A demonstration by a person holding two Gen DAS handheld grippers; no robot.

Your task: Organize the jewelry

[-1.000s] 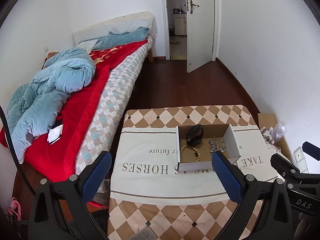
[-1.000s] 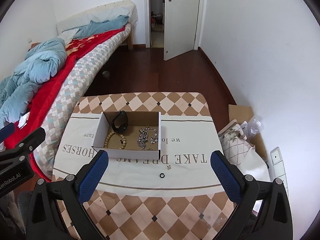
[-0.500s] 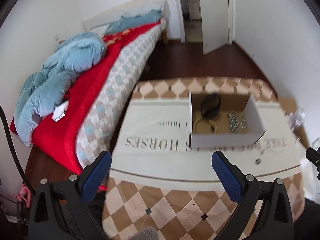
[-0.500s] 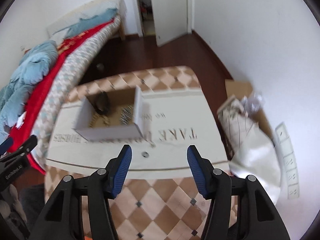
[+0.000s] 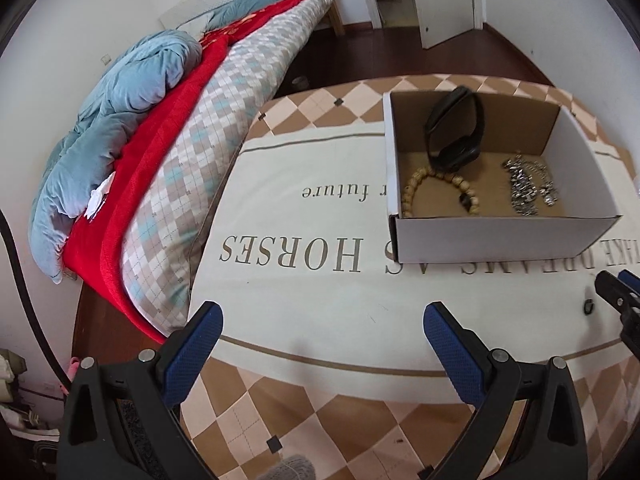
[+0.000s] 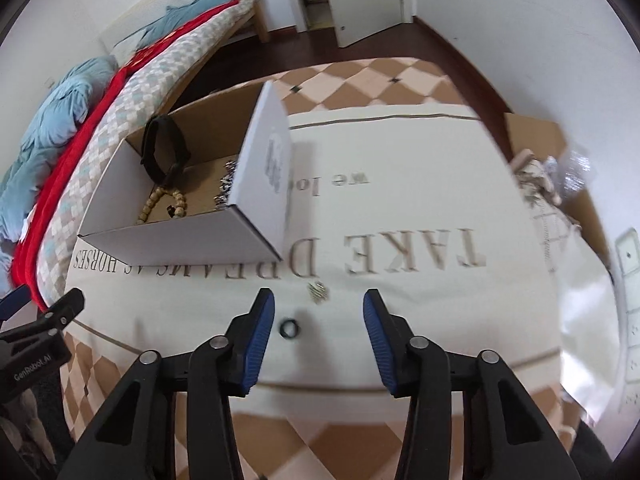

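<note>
Ring (image 6: 289, 327) lies on tablecloth (image 6: 400, 320) just inside right tongs' (image 6: 319, 314) left pad.

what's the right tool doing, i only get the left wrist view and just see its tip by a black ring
observer: The right tool is open and empty. Its jaws have just been closing, and the black ring lies in the gap, nearer one finger, not gripped.
operator: anything else loose near it
observer: Yes, a small silver charm lies just beyond the ring, outside the box.
</note>
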